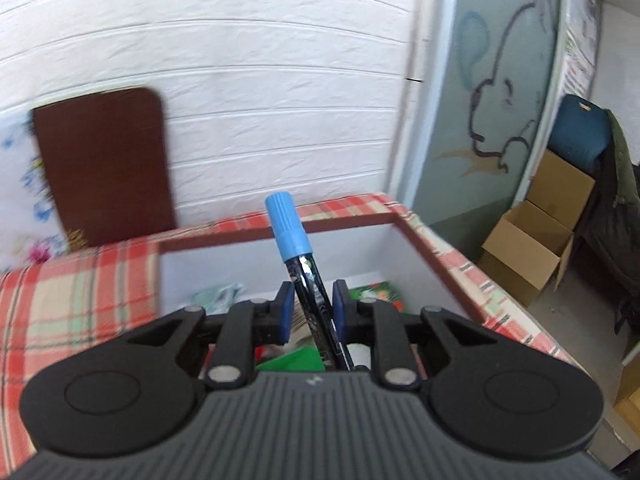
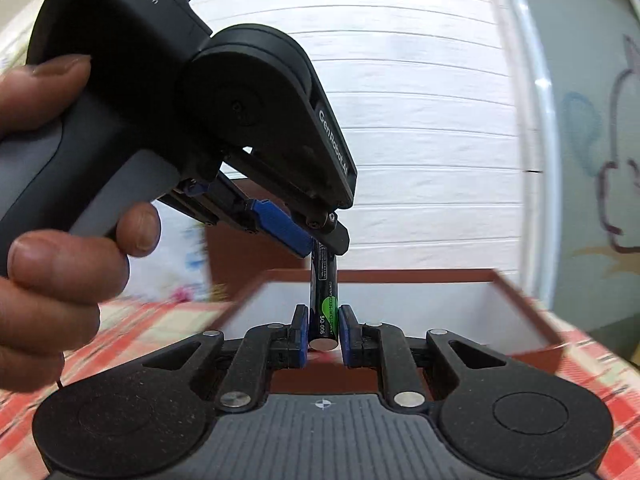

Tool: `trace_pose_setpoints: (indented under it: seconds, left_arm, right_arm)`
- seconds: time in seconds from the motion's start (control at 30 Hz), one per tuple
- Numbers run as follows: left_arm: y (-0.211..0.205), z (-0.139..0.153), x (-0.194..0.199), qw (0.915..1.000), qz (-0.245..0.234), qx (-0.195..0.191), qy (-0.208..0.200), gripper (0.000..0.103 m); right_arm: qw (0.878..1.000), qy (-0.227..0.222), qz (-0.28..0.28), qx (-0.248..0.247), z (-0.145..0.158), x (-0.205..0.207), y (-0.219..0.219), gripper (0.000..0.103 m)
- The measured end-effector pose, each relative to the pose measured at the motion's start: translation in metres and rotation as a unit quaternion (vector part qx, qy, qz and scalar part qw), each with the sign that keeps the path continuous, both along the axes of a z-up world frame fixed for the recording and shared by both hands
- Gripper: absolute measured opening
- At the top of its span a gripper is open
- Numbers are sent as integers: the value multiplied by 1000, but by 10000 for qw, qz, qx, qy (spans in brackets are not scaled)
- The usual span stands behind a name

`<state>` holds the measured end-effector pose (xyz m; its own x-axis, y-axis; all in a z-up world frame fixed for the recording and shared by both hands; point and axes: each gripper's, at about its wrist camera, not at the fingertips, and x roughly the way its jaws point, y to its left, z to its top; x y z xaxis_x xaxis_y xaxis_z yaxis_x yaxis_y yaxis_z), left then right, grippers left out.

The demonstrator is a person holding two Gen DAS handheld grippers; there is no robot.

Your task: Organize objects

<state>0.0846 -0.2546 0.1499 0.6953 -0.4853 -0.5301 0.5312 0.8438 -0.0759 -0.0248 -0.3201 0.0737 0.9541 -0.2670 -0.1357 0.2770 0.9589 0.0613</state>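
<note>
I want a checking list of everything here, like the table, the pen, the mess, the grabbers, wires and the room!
Surface: red plaid tablecloth, carrying the box.
Job's things: marker with light blue cap, black barrel; open white-lined box with a brown rim.
Clutter: green and colourful items inside the box, too hidden to name.
Grippers: left gripper holds the marker's upper barrel, cap tilted up; right gripper fingers sit on either side of the marker's lower end, over the box.
Cables: nothing seen.
Surroundings: white panelled wall, brown board, cardboard boxes, cartoon drawing.
</note>
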Motion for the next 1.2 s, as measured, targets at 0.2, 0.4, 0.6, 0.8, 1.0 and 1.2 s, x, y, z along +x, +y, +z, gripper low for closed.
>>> trace_pose_setpoints:
  seconds: [0.2,0.4,0.6,0.8,1.0,1.2]
  left_arm:
    - [-72,-15,33,9991,-353,219,111,26]
    - [-93,-57,55,9939,46,1098,-87,42]
    - [-57,-62,56,9928,452,1102,92,49]
    - [-25,-54,30,9918,600,1124,-55,56]
    - [7,-50,5,9920,688,1061,-51,57]
    - [45,-52,-14,9924,816,919,63,60]
  right_arm:
    - [9978,256,-597,101,-7,18,-57,16]
    - [9910,341,-1265,281,-21,26,-91,34]
    - [9908,81,-1315,309,-20,25,-80,38]
    - [9903,-65,-1320,425,-20,7,-60,38]
    - [9924,72,-1168,381,-16,-7,-26,39]
    - [9950,352,-824,441,-14,-7,-3,39]
